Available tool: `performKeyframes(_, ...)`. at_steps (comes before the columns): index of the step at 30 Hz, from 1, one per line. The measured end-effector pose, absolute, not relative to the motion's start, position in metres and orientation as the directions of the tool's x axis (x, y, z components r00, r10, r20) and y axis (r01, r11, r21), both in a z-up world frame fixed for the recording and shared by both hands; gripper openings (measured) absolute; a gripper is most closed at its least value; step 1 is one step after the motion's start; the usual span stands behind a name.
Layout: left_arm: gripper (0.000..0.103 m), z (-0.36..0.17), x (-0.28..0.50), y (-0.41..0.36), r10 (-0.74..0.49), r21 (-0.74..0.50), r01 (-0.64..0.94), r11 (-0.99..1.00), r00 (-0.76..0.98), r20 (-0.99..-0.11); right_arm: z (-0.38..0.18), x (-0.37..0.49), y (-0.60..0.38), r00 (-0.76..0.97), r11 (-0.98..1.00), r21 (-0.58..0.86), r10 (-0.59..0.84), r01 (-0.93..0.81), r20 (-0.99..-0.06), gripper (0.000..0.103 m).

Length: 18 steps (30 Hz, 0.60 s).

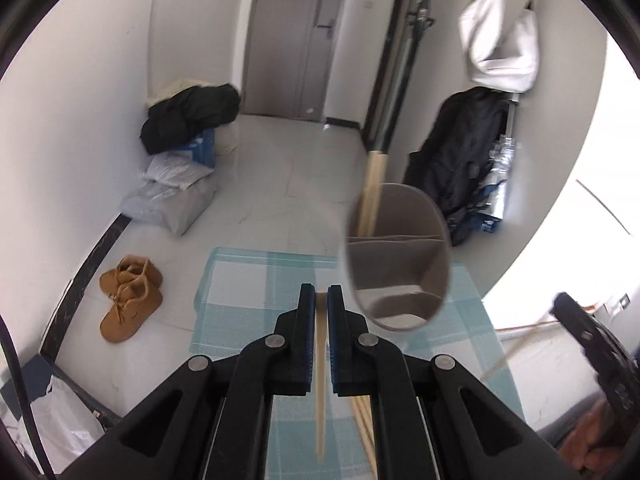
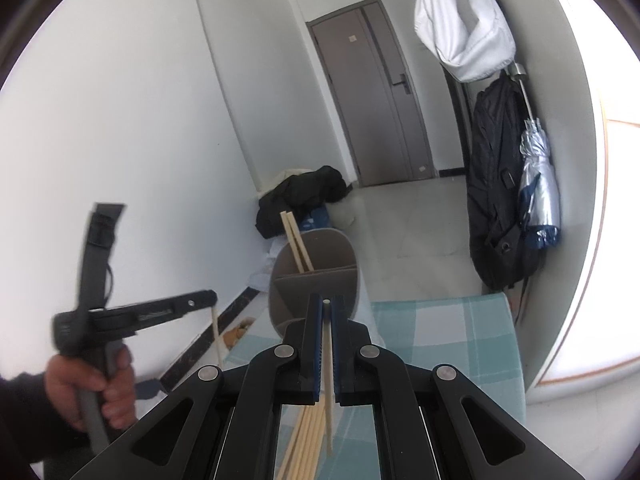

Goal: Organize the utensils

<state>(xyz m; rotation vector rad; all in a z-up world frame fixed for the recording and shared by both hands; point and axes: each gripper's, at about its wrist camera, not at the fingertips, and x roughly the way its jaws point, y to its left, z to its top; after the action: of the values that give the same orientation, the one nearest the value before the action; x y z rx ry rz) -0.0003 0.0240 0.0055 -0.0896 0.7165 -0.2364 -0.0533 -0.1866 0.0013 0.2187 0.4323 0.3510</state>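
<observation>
Both grippers' (image 1: 321, 294) (image 2: 327, 303) jaws pinch slim wooden chopsticks (image 1: 321, 380) (image 2: 328, 380) near oval holder (image 1: 400, 256).

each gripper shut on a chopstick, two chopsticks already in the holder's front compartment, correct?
Not the front. The two chopsticks stand in the holder's back compartment, behind the divider, per the right wrist view. Left gripper and right gripper are each shut on one.
</observation>
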Motion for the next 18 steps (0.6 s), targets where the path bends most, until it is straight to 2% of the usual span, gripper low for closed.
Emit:
performKeyframes(4,0.002,0.01,-0.015,0.016,-0.272,-0.146,0.232,0.962,0.736,-0.62,0.001,-0.059,-0.179,0.851,0.922,0.256,0.372,-0.291,-0.372,0.003)
performKeyframes(9,0.002,0.013,-0.019,0.007,-0.283,-0.113,0.277,0.954,0.716,-0.638,-0.001,-0.06,-0.174,0.849,0.927,0.241,0.363,-0.288,-0.384,0.003)
performKeyframes(18,0.002,0.03,-0.03,0.002,-0.322,-0.133,0.315,0.94,0.684,-0.654,0.004,-0.062,-0.167,0.85,0.928,0.228,0.364,-0.295,-0.382,0.003)
